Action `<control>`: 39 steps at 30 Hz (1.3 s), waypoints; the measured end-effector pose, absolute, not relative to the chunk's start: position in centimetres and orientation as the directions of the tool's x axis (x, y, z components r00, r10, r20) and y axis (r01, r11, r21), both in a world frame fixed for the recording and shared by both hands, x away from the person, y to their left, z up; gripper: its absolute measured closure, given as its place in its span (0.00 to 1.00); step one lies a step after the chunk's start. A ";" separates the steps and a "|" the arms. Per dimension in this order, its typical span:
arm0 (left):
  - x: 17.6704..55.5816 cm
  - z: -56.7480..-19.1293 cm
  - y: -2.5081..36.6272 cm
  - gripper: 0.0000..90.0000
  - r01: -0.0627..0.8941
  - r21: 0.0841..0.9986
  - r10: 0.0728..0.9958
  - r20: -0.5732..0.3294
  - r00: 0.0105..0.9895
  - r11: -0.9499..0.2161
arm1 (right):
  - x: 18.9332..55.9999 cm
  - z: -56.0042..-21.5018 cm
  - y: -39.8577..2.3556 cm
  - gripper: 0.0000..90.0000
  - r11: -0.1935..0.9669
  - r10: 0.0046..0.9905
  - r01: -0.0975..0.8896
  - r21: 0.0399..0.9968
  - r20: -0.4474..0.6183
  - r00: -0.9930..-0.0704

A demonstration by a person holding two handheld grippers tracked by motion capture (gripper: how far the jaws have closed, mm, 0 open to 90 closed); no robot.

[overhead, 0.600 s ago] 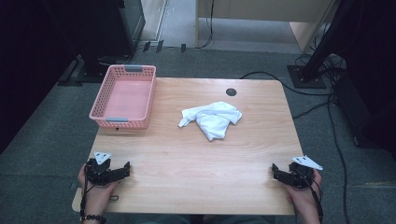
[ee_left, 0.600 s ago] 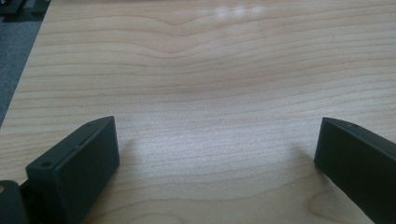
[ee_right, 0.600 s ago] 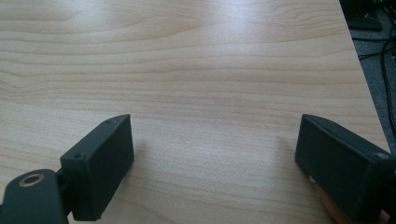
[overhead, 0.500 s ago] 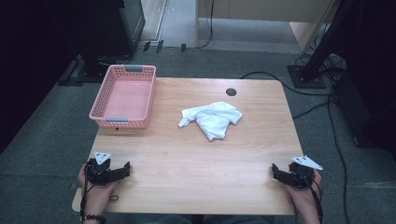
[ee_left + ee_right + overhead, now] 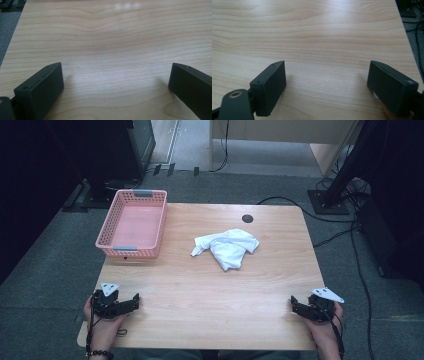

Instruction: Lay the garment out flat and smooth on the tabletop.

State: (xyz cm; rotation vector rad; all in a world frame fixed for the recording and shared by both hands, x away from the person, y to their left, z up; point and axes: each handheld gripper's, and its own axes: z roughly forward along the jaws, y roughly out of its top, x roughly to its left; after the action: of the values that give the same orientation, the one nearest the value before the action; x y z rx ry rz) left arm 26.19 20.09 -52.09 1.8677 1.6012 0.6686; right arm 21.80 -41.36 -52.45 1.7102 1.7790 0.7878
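Observation:
A crumpled white cloth (image 5: 227, 247) lies near the middle of the wooden table (image 5: 210, 295). A pink plastic basket (image 5: 134, 222) sits at the table's far left corner, with nothing inside it. My left gripper (image 5: 131, 302) rests at the near left edge, held in a hand, its jaws wide apart over bare wood (image 5: 115, 75). At the near right edge, my right gripper (image 5: 295, 304) is also open, with only table (image 5: 327, 72) between its jaws. Both are far from the cloth.
A round black cable hole (image 5: 247, 218) lies in the table's far side. Black cables (image 5: 350, 245) run over the grey floor to the right. Dark equipment stands (image 5: 330, 200) sit behind the table.

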 end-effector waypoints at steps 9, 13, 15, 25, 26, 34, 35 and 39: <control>26.2 -52.1 20.1 0.00 0.695 0.711 0.988 0.000 0.154 -0.108 | 22.4 -50.9 -40.5 0.18 -0.001 0.999 0.642 0.767 0.032 -0.036; 26.2 -52.1 20.1 0.00 0.695 0.711 0.988 0.000 0.154 -0.108 | 23.3 -50.0 -40.0 0.18 -0.021 0.998 0.628 0.778 0.048 -0.027; 26.2 -52.1 20.1 0.00 0.695 0.711 0.988 0.000 0.154 -0.108 | 23.8 -49.6 -39.8 0.18 -0.015 0.999 0.625 0.781 0.045 -0.031; 26.2 -52.1 20.1 0.00 0.695 0.711 0.988 0.000 0.154 -0.108 | 25.5 -48.7 -38.7 0.18 0.029 0.996 0.609 0.792 0.028 -0.085; 26.2 -52.1 20.1 0.00 0.695 0.711 0.988 0.000 0.154 -0.108 | 25.7 -48.6 -38.6 0.18 0.033 0.995 0.607 0.794 0.029 -0.091; 26.2 -52.1 20.1 0.00 0.695 0.711 0.988 -0.001 0.153 -0.107 | 27.3 -47.6 -37.9 0.18 0.035 0.992 0.596 0.803 0.043 -0.116; 26.1 -52.1 20.1 0.00 0.695 0.711 0.988 -0.001 0.153 -0.107 | 27.5 -47.5 -37.8 0.18 0.040 0.992 0.597 0.802 0.038 -0.118; 26.1 -52.1 20.0 0.00 0.695 0.710 0.988 -0.001 0.156 -0.109 | 28.4 -47.0 -37.2 0.18 0.051 0.991 0.595 0.802 0.032 -0.128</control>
State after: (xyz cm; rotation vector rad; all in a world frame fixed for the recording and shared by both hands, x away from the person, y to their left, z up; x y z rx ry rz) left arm 26.11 20.04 -52.09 1.8693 1.5973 0.6649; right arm 28.41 -37.21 -46.98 1.5912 1.7811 0.9272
